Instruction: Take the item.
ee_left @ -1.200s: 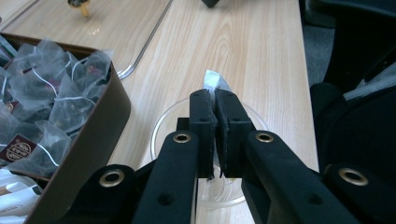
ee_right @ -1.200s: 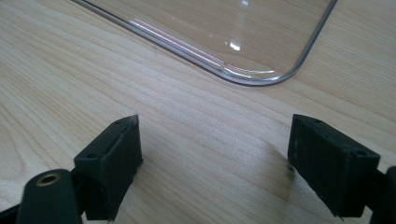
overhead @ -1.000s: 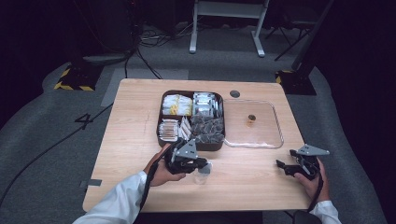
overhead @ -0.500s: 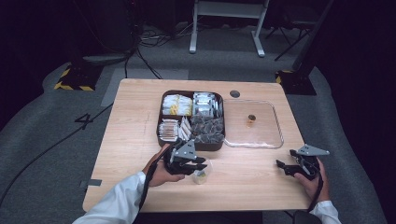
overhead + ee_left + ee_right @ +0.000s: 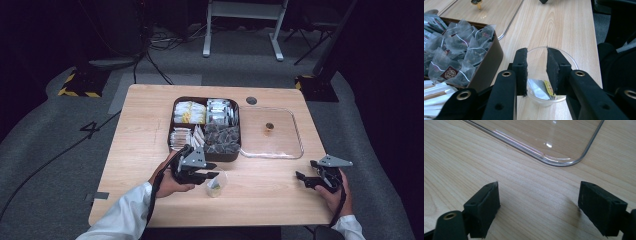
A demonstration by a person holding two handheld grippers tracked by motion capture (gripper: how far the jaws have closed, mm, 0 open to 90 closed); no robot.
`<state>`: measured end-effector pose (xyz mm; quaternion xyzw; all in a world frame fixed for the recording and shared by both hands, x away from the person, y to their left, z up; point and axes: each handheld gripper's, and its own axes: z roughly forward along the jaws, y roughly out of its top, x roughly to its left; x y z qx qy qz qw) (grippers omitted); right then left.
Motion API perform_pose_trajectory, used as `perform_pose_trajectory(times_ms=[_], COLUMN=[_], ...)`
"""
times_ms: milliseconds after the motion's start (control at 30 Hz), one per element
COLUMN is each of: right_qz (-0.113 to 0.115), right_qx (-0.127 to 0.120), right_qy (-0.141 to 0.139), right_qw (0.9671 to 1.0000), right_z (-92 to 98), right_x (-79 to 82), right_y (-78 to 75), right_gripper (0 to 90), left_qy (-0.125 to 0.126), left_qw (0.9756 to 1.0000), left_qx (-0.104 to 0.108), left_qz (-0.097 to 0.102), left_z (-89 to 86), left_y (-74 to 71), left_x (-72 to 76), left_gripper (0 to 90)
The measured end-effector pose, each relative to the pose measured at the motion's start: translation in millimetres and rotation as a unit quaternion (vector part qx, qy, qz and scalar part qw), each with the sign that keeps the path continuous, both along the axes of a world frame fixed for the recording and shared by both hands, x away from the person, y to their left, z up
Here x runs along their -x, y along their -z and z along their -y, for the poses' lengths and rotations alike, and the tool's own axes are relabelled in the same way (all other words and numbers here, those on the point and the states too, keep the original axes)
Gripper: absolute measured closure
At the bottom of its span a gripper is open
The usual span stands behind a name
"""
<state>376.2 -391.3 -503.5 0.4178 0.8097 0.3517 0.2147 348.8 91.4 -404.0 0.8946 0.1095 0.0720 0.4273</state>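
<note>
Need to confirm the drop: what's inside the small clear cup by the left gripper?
One tea bag lies in the clear cup; the left gripper, just opening, covers its edges.

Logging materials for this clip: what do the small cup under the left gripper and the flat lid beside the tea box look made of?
Cup: clear, glossy, likely thin plastic; the table grain shows through. Lid: clear rigid plastic or acrylic, with glare spots and a rounded rim.
</note>
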Motion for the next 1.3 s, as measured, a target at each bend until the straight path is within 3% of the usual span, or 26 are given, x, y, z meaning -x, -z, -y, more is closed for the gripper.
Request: perform_pose_trajectory(times_ms=[500, 700, 867, 1033, 1167, 1300], right_qz=[0.000, 0.000, 0.000, 0.000, 0.000, 0.000], right_qx=[0.000, 0.000, 0.000, 0.000, 0.000, -0.001], right_qy=[0.000, 0.000, 0.000, 0.000, 0.000, 0.000], right_qw=[1.0000, 1.0000, 1.0000, 1.0000, 1.0000, 1.0000], right_z=[0.0, 0.0, 0.0, 0.0, 0.0, 0.0], right_x=[0.0, 0.0, 0.0, 0.0, 0.0, -0.1], right_y=[0.0, 0.0, 0.0, 0.0, 0.0, 0.0], right_gripper=[17.9, 17.9, 17.9, 17.9, 17.9, 17.9], left_qy=[-0.048, -0.069, -0.082, -0.093, -0.103, -0.107], left_qw=[0.9987, 0.9971, 0.9961, 0.9948, 0.9939, 0.9932], left_qx=[-0.007, -0.027, -0.030, -0.042, -0.039, -0.045], left_qz=[0.017, 0.016, 0.014, 0.009, 0.004, 0.012], left_z=[-11.9, -19.8, -29.0, -37.8, -45.8, -51.6], left_y=[-9.2, -9.8, -7.6, -5.0, -3.3, -2.4], left_x=[-3.1, -5.1, -7.0, -7.7, -8.4, -7.2], left_gripper=[50.1, 34.5, 24.1, 20.4, 19.4, 18.3])
